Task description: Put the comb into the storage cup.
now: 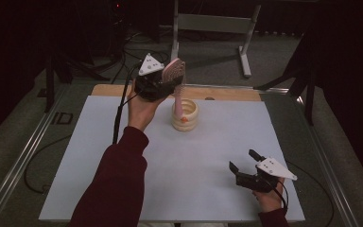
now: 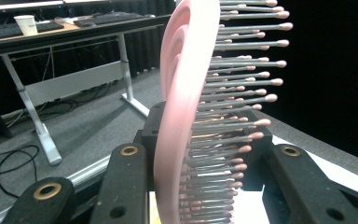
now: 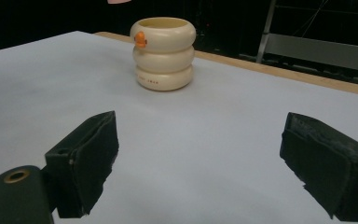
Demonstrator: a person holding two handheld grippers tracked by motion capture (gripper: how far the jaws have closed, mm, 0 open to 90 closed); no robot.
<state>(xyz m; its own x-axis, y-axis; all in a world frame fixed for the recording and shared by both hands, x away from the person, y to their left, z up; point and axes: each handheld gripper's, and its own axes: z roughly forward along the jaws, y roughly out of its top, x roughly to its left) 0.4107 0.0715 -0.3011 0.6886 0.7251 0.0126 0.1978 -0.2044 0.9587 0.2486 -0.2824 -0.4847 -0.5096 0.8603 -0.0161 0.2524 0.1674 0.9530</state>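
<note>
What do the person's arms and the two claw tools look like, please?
Both arms wear dark red sleeves. The left claw and the right claw are black, two-jawed, each topped by a grey three-cornered plate with small dark dots. A black cable trails from the left one. Brass-coloured rivets dot the jaws.

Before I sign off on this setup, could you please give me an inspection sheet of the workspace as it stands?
Surface: white sheet on a wooden table, flat; wood strip bare along the far edge.
Job's things: pink hairbrush held head-up, handle pointing down over the cream ringed cup; the cup stands upright, orange spot on its rim.
Clutter: nothing seen.
Grippers: left gripper raised, shut on the hairbrush head; right gripper low at the near right, jaws wide open and holding nothing.
Cables: one trails from each gripper; more lie on the floor.
Surroundings: grey carpet, metal desk frame behind, dark curtains, a desk with a paper cup.
</note>
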